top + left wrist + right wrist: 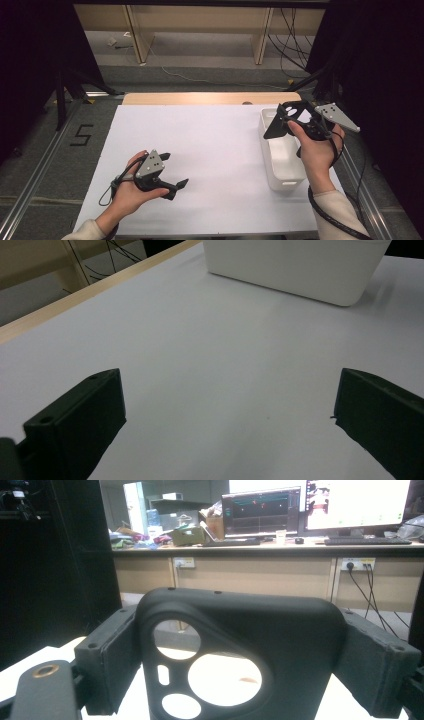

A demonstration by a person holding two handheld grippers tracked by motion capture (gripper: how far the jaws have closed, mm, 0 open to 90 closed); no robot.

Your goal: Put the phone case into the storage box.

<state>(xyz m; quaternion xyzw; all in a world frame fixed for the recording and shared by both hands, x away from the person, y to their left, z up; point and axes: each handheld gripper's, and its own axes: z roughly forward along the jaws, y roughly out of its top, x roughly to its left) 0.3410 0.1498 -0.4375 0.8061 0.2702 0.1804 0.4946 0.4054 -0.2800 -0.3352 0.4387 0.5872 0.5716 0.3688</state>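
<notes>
Gripping a black case (240, 645) by its sides, the right gripper (295, 122) has its two jaws pressed flat against the case's edges, one at each side. The case is a thin black shell with round and oval cut-outs, held upright in the air above the far end of the white bin (282, 160). The right hand (317, 150) is raised off the table (210, 145), wrist bent so the gripper points forward and away from the person. The left gripper (175, 172) lies low near the table's front left, its jaws spread wide with nothing between them, aimed across the white surface toward the bin. The left hand (131, 187) rests by the table, fingers wrapped round the grip
</notes>
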